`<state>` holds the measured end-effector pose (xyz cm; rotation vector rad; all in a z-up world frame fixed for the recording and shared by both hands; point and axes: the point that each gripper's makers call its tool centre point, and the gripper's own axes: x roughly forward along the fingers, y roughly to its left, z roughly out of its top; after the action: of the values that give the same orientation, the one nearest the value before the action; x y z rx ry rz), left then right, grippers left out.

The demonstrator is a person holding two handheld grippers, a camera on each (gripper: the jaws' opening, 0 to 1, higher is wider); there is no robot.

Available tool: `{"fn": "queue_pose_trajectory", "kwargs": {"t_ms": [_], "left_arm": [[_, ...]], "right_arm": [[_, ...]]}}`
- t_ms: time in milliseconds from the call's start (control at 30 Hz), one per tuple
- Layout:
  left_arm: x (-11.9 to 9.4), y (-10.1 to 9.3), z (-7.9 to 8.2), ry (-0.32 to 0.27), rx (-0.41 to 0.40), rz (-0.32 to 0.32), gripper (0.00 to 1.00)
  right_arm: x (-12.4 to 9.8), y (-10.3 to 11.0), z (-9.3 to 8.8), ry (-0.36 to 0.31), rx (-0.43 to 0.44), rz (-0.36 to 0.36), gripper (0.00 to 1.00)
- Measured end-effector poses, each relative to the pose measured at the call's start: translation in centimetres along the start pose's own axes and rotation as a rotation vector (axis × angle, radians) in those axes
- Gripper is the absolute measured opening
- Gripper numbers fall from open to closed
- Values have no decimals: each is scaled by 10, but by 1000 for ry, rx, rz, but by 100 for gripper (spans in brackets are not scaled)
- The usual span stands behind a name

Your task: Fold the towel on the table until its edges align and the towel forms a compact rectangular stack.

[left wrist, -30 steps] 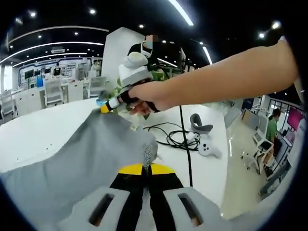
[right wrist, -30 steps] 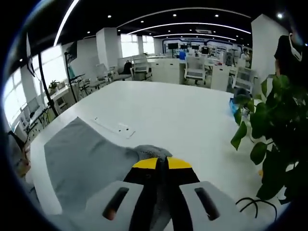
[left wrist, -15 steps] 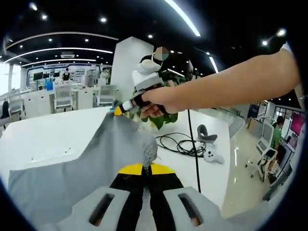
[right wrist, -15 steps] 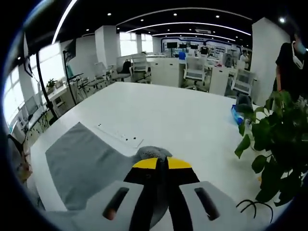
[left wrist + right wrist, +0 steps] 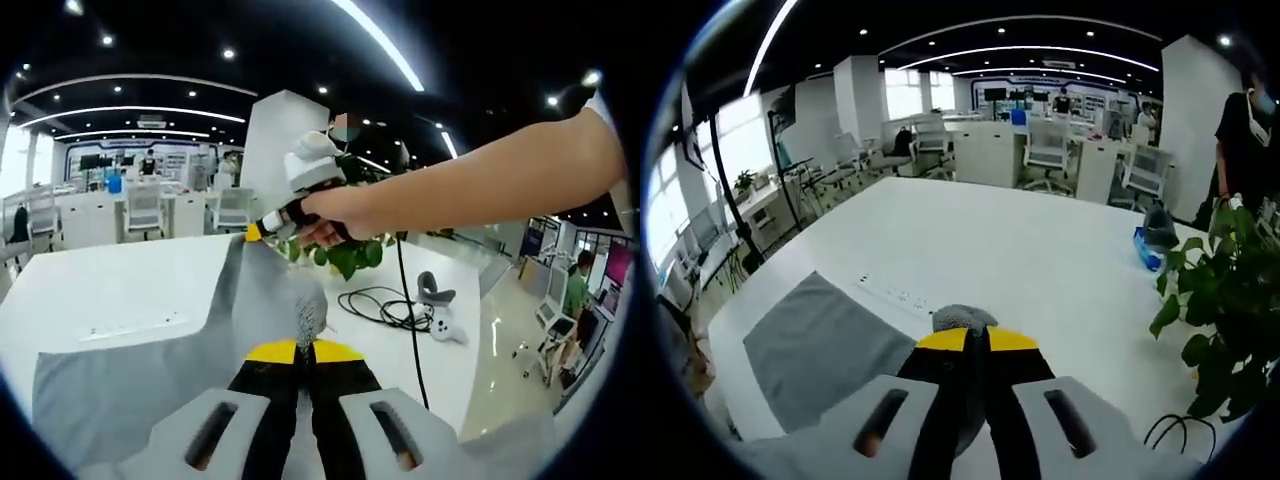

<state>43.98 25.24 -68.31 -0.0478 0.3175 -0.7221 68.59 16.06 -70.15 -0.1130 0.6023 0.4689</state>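
Both grippers, left gripper [image 5: 300, 352] and right gripper [image 5: 975, 340], pinch grey towel [image 5: 150, 350] corners, lifted mid-fold above the worktop [image 5: 1020, 250]; next, carry them across to the opposite edge.

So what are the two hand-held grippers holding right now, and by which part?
Both hold the grey towel. The left hand-held gripper pinches one bunched corner; the right hand-held gripper pinches another, lifted above the white table.

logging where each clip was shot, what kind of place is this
Most likely a large open-plan office or lab. A long white table carries the grey towel, rows of desks with office chairs stand behind it, recessed ceiling light strips run overhead, and a potted plant stands at the table's edge.
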Motion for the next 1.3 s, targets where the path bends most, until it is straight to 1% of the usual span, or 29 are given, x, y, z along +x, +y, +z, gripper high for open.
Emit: {"fn": "queue_pose_trajectory", "kwargs": {"t_ms": [100, 167, 267, 367, 433, 500, 567, 633, 767, 800, 833, 1067, 1200, 1300], "left_arm": [[-12, 11, 4, -21, -11, 15, 2], [-18, 16, 4, -26, -18, 20, 2], [-29, 24, 4, -32, -23, 30, 2], [-41, 31, 5, -44, -25, 42, 2], [-49, 37, 5, -49, -45, 50, 2], [-56, 44, 7, -66, -55, 62, 2], [-61, 49, 7, -66, -54, 69, 2], [-67, 54, 7, -70, -56, 78, 2], [-78, 62, 5, -79, -61, 92, 2], [-80, 64, 4, -81, -58, 97, 2], [-82, 70, 3, -79, -51, 105, 2], [-101, 97, -3, -87, -84, 145, 2], [-112, 110, -6, -93, -90, 165, 2], [-118, 123, -10, -94, -101, 182, 2]], "right_arm": [[2, 15, 7, -3, -3, 6, 2], [6, 26, 15, -12, -6, 13, 2], [7, 44, 21, -17, -41, 17, 2], [9, 56, 27, -18, -84, 11, 2], [10, 64, 31, -23, -95, 11, 2], [16, 71, 39, -31, -111, 11, 2], [23, 78, 45, -40, -117, 15, 2], [26, 84, 48, -41, -121, 17, 2], [37, 103, 56, -50, -133, 29, 2], [38, 106, 57, -50, -138, 30, 2], [40, 109, 58, -50, -141, 31, 2], [57, 143, 68, -57, -160, 56, 2], [66, 157, 67, -52, -159, 64, 2], [76, 168, 69, -48, -167, 72, 2]]}}
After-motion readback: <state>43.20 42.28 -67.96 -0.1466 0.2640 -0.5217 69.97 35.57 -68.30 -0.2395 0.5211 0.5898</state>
